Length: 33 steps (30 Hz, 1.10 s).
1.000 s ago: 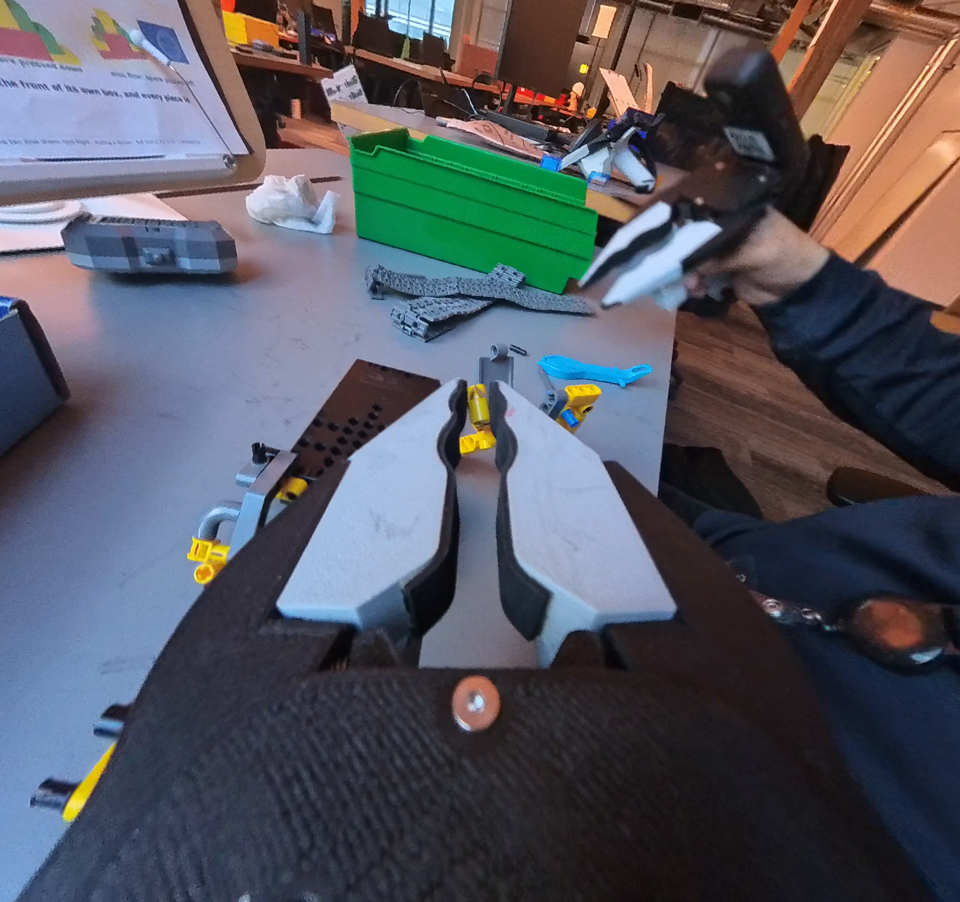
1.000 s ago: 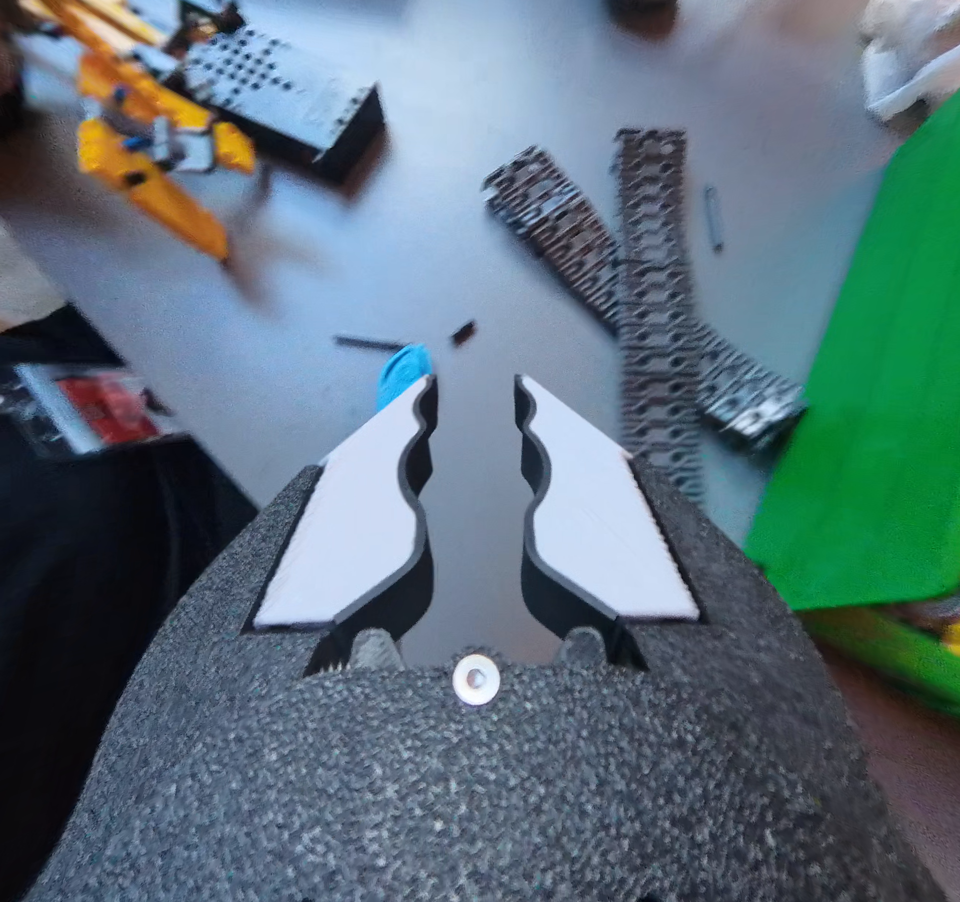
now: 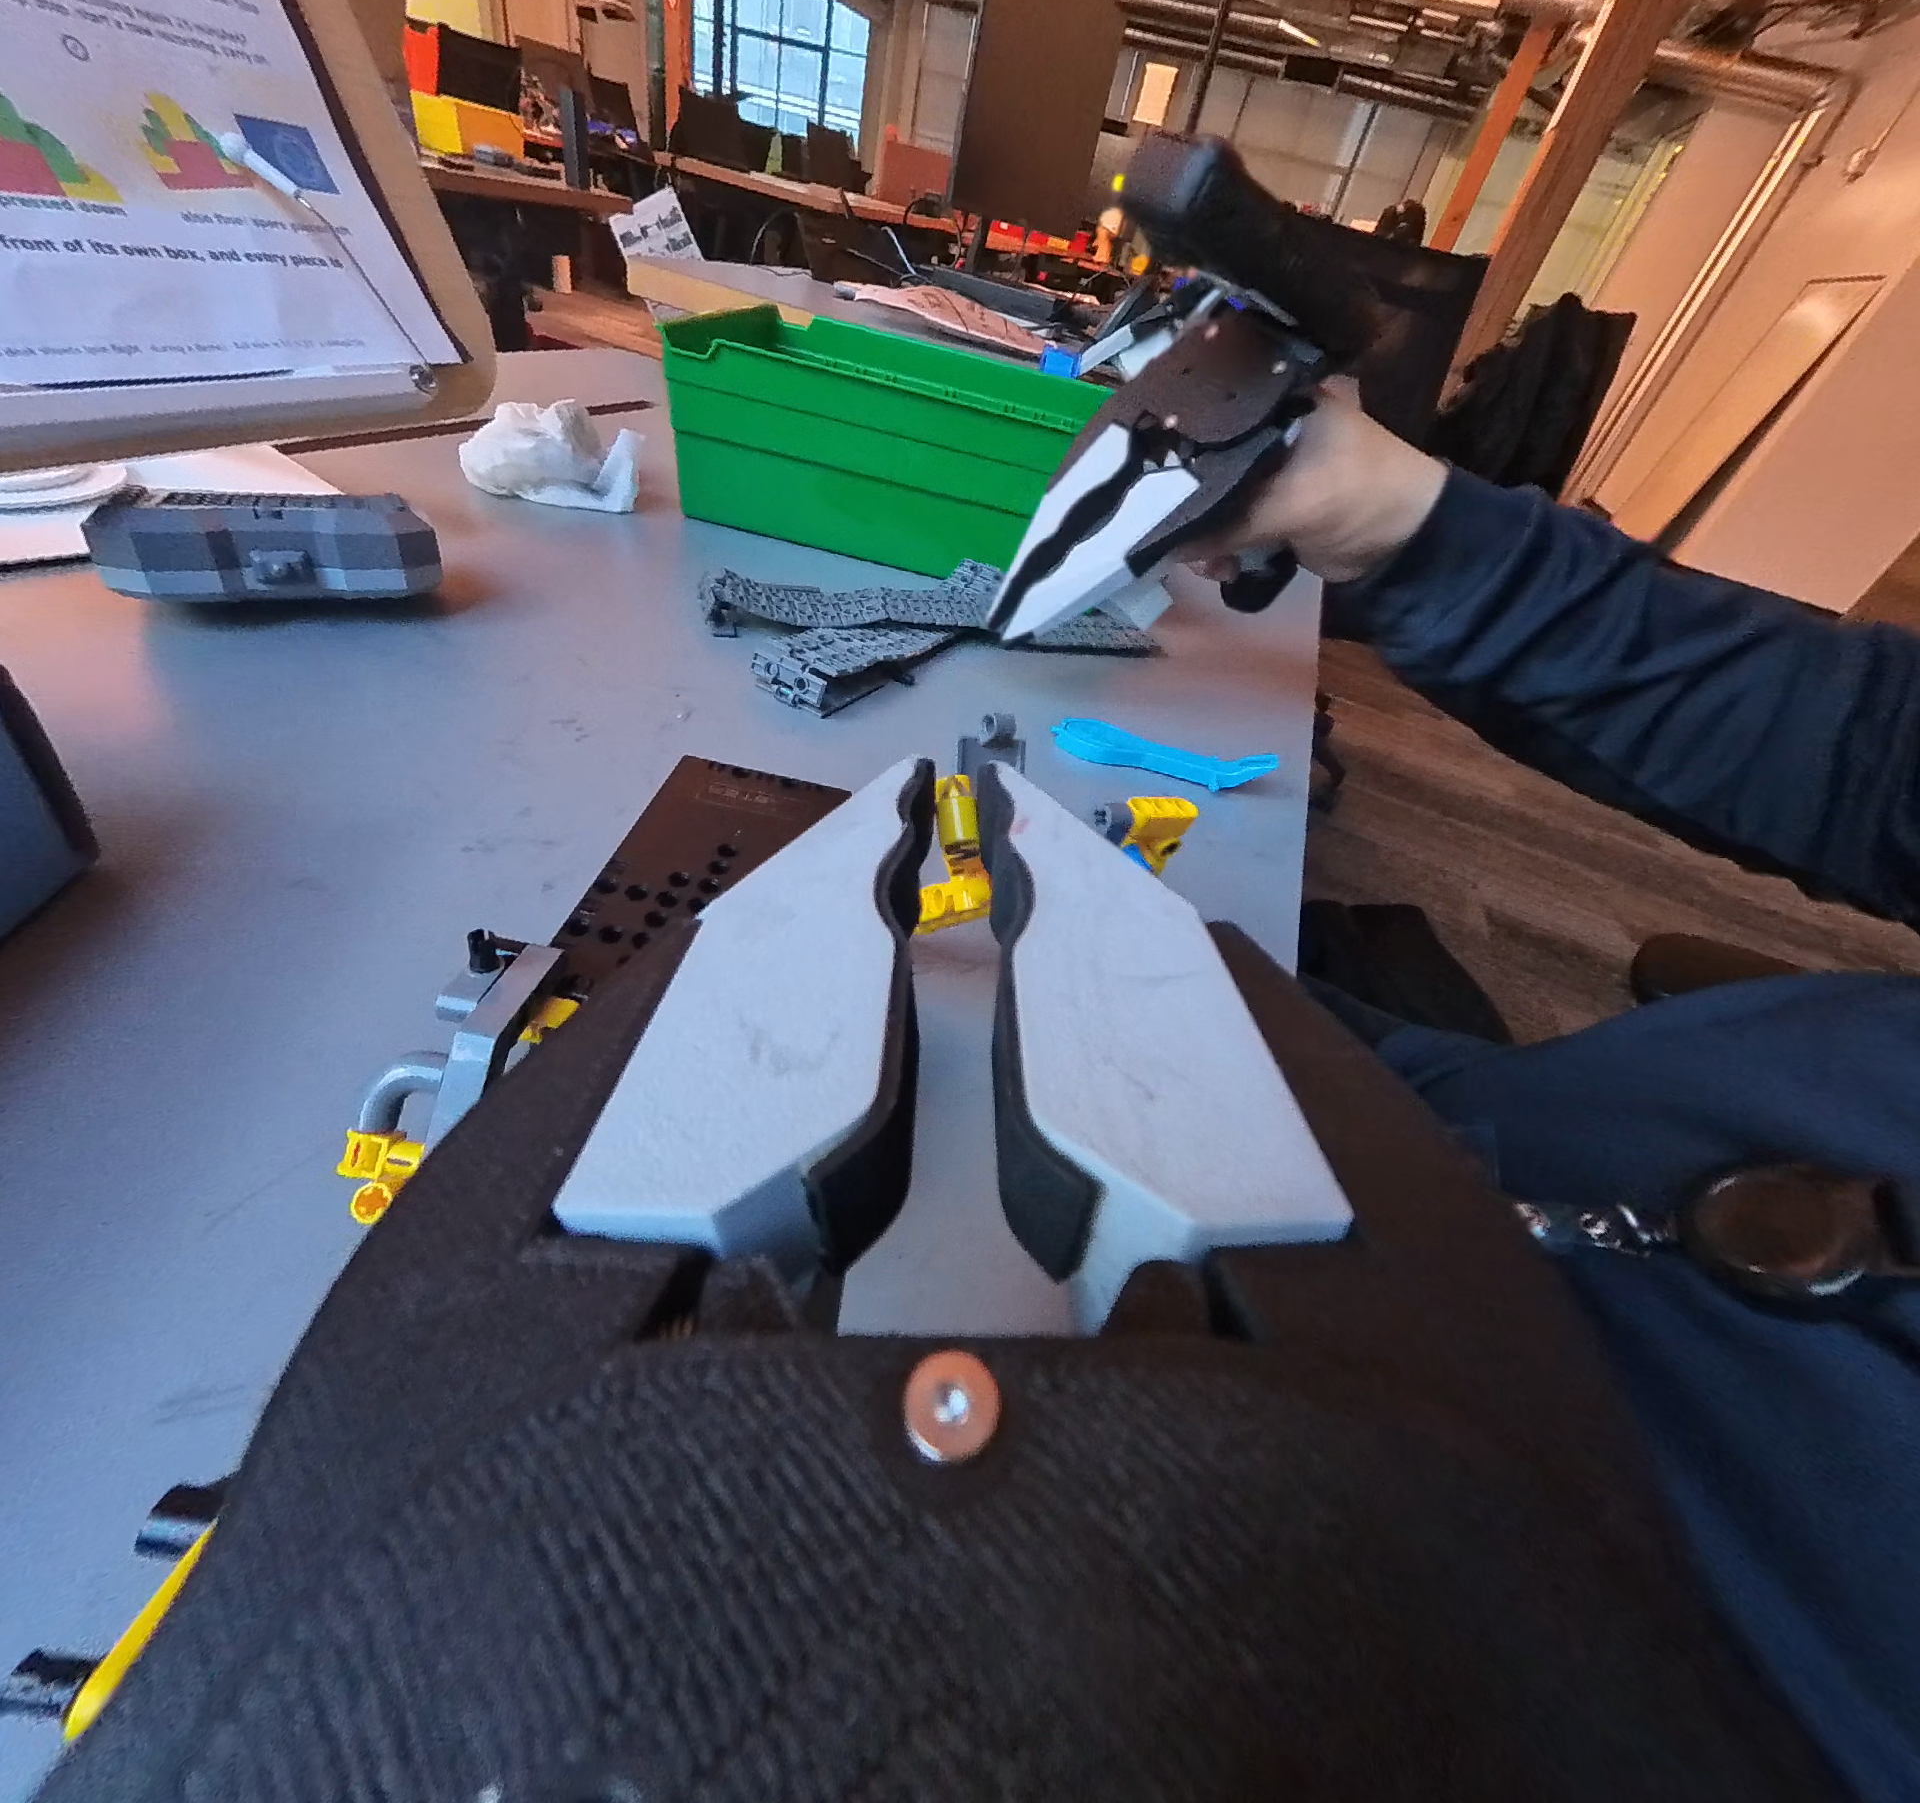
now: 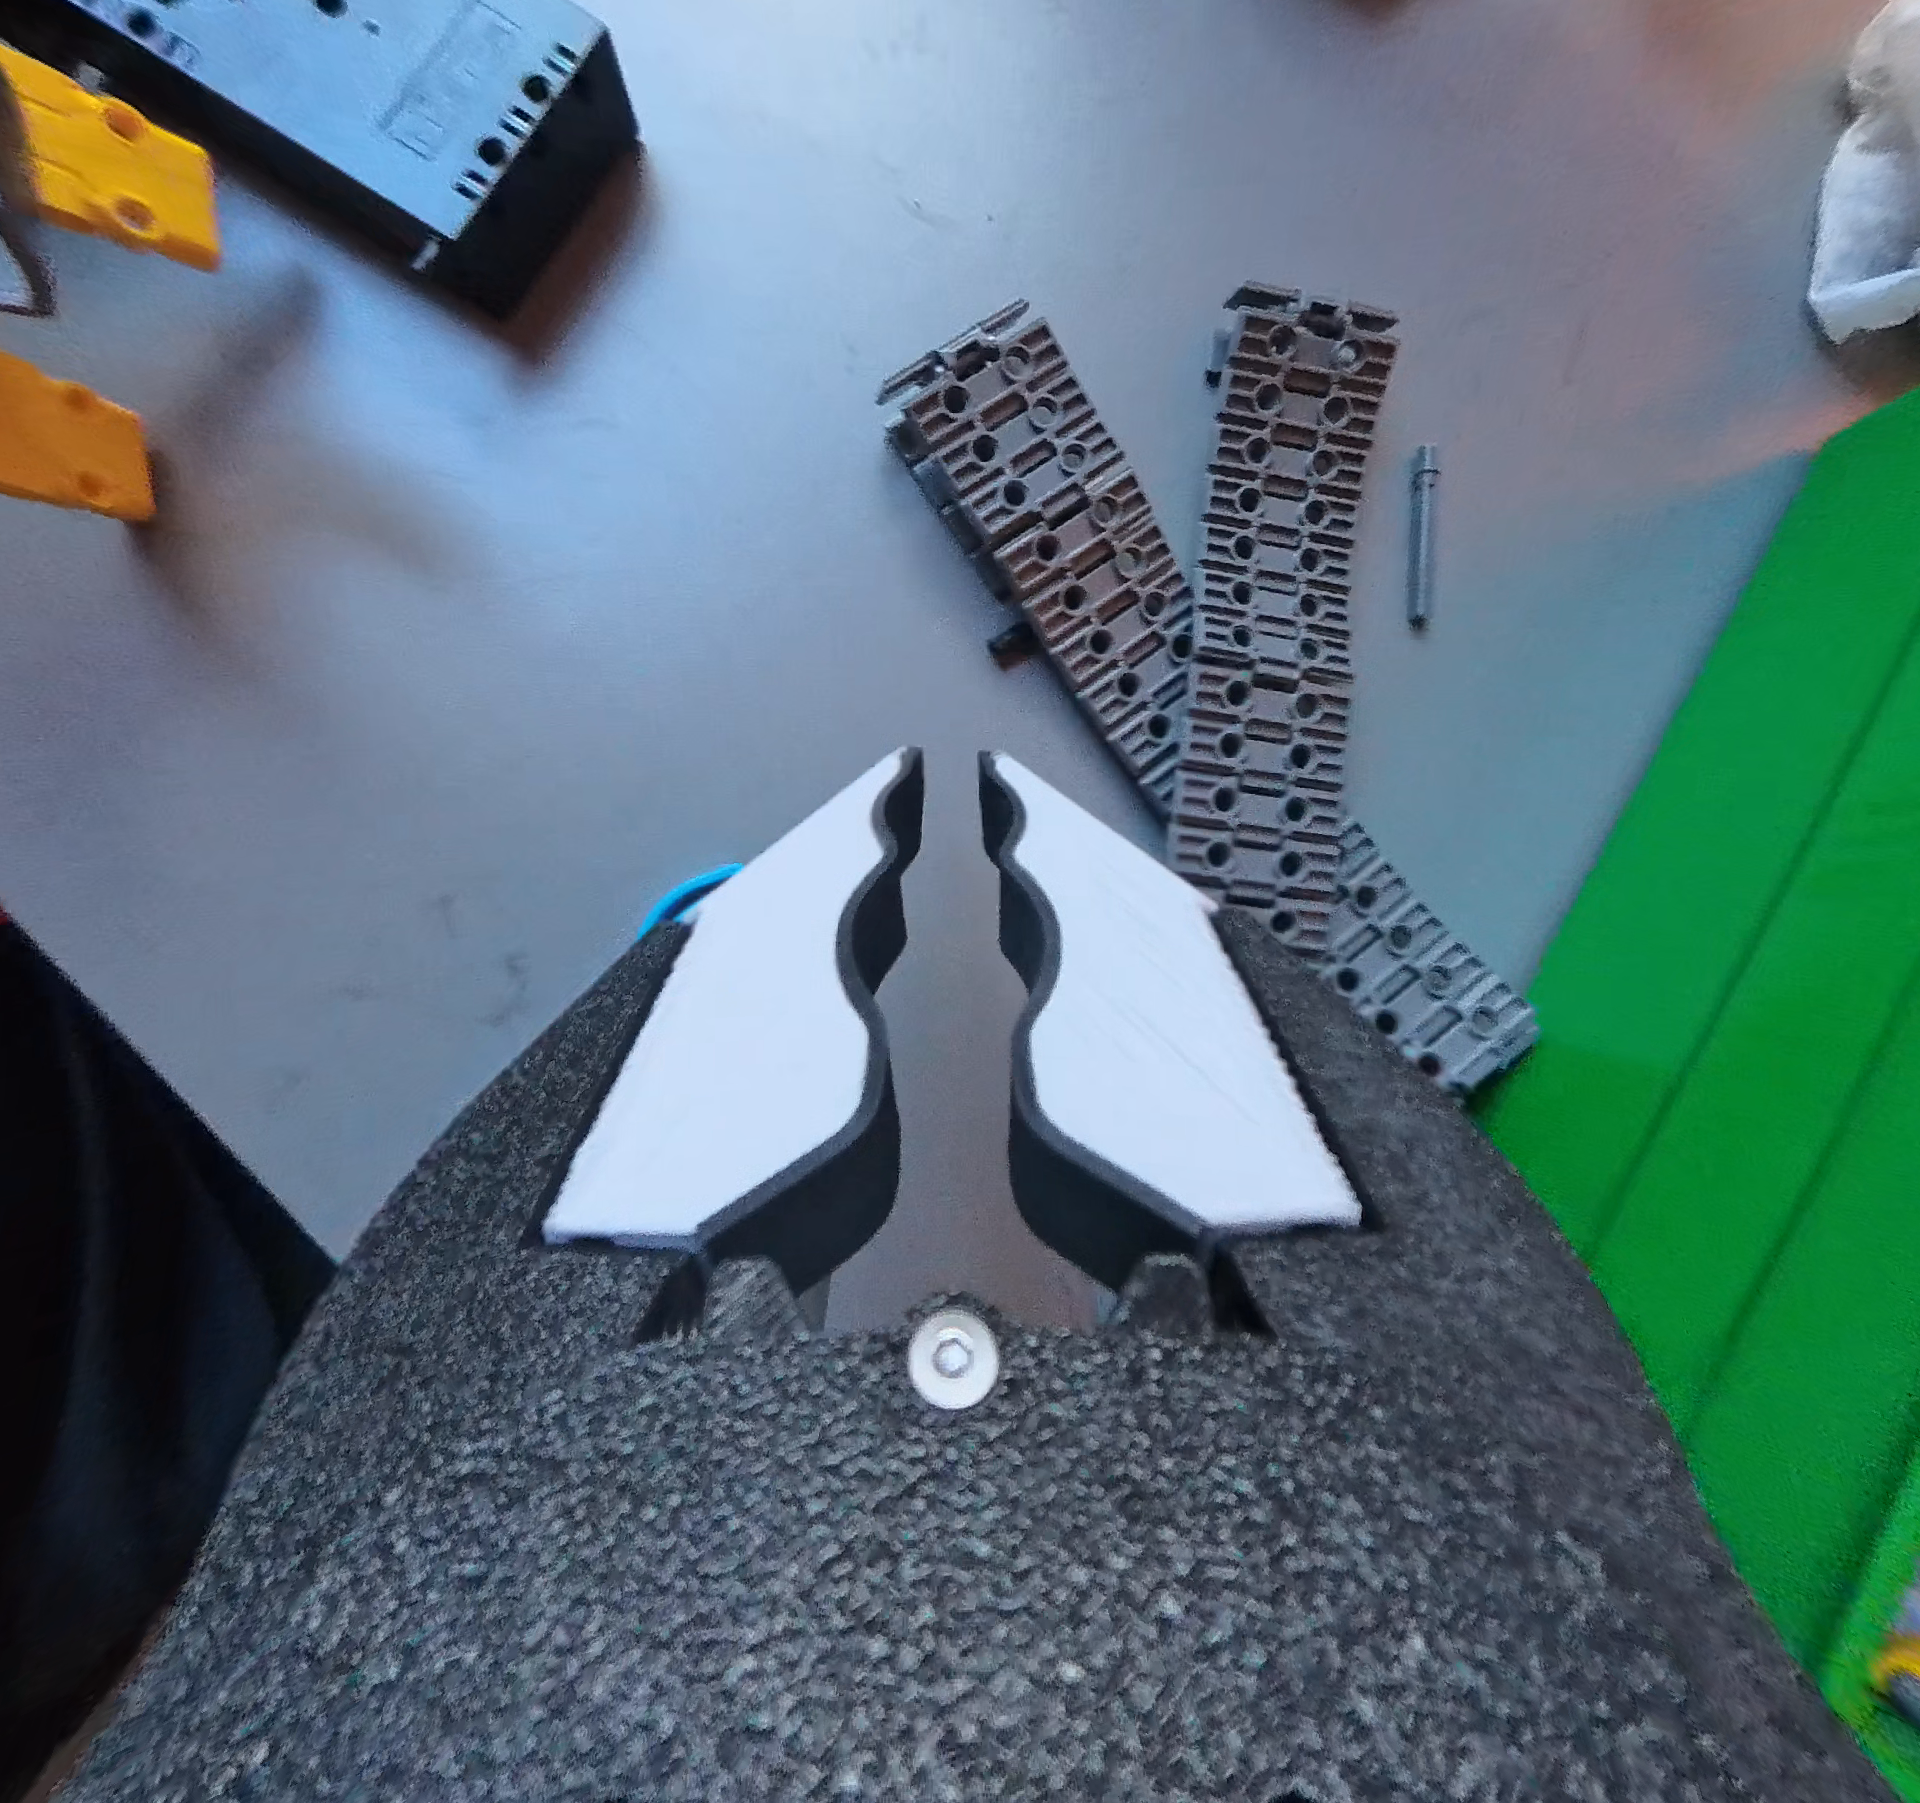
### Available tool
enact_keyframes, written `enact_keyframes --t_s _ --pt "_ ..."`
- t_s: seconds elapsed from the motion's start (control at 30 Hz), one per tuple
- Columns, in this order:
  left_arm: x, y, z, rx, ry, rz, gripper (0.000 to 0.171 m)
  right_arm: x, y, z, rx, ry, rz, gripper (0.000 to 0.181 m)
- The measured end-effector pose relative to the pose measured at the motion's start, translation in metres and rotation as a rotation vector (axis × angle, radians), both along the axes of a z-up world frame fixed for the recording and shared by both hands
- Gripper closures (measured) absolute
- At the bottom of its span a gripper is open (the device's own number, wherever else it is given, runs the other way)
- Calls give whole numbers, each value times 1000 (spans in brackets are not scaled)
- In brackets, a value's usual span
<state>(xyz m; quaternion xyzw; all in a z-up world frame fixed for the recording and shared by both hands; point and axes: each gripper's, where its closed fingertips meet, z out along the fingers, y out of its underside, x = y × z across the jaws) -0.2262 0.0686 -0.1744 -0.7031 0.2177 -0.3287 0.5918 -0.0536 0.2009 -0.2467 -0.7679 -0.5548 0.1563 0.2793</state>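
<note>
The left gripper (image 3: 948,779) hangs low over the grey counter (image 3: 312,818), its fingers clenched on a yellow toy part (image 3: 954,854), half hidden between them. At 1 o'clock the right gripper (image 3: 1013,615), fingers narrowly parted and empty, hovers above grey track strips (image 4: 1262,631) beside a green bin (image 3: 852,444). A blue tool (image 4: 691,889) peeks out, mostly covered.

Blue piece (image 4: 694,889) mostly behind tool, perhaps

Left wrist view low, level across surface (image 3: 312,818); right wrist view close, steeply downward; shared: grey tracks (image 4: 1262,631) beyond tongs.
</note>
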Motion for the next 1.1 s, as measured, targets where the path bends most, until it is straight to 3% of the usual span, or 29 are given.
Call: enact_keyframes --t_s 0.13,0.3,0.43,0.5,0.6,0.77,0.93,1.1 --pt "-2 1 0 -11 -16 4 165 -8 -16 -3 -43 75 -24 167" --pt "-1 4 -3 -27 5 20 165 -70 -101 43 -188 440 181 137" --pt "0 8 -4 -42 -1 45 165 -99 -136 33 -142 386 223 122" --pt "4 8 -4 -69 -36 36 165 -105 -133 22 -14 321 207 132" --pt "11 7 -7 -102 -46 9 161 -109 -131 18 72 311 200 167" --pt "3 4 -12 -103 20 -26 131 -97 -122 29 -124 469 140 168" --pt "19 -8 -10 -176 -44 -196 126 -82 -125 56 -368 691 179 168" --pt "48 -6 -3 -190 -69 -309 123 -79 -134 60 -454 724 247 168"
